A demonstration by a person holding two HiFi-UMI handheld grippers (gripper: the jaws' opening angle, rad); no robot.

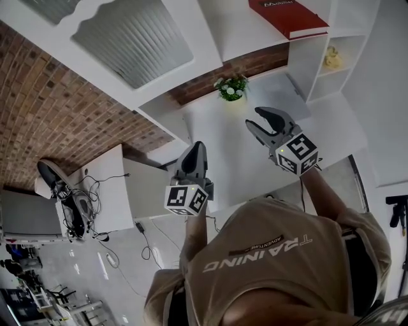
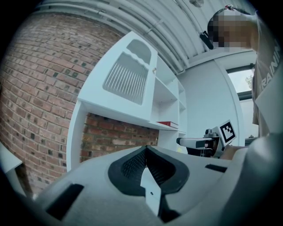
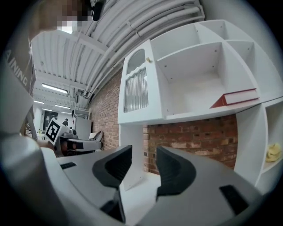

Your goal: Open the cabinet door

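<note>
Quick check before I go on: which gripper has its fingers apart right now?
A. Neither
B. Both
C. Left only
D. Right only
D: the right gripper shows a clear gap between its fingers with nothing in it, while the left gripper has its fingers meeting at the tips.

From where I steered, the cabinet door (image 1: 134,38) hung left of the open shelf (image 1: 239,32), with a book (image 1: 288,16) lying on it. Below, a plant (image 1: 231,89) sat on the surface (image 1: 245,162) against the brick wall (image 1: 57,108), my left claw (image 1: 199,148) and right claw (image 1: 255,118) before it.
</note>
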